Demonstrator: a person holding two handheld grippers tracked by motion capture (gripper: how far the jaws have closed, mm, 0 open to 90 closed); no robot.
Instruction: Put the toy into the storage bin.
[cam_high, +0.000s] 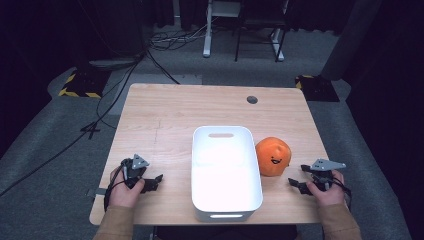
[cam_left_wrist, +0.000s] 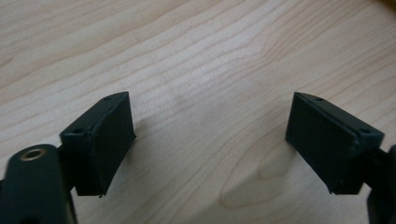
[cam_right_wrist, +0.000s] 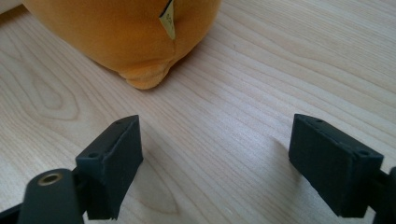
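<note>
Wooden table (cam_high: 165, 115) w/ white bin (cam_high: 225, 170) at centre, empty. Orange plush (cam_high: 273, 156) sits on the table touching the bin's right side, face toward the person; roundish, no clear long axis. Right gripper (cam_high: 295, 184) near it, jaws apart, holding nothing. Left gripper (cam_high: 156, 181) also wide open over bare wood. Nothing grabbed yet; prob. whole job left: grasp plush, drop in bin.

Grey carpet floor (cam_high: 45, 145) — black cables (cam_high: 100, 107) trailing; white desk legs (cam_high: 207, 30) behind; yellow-black hazard tape (cam_high: 75, 87).
</note>
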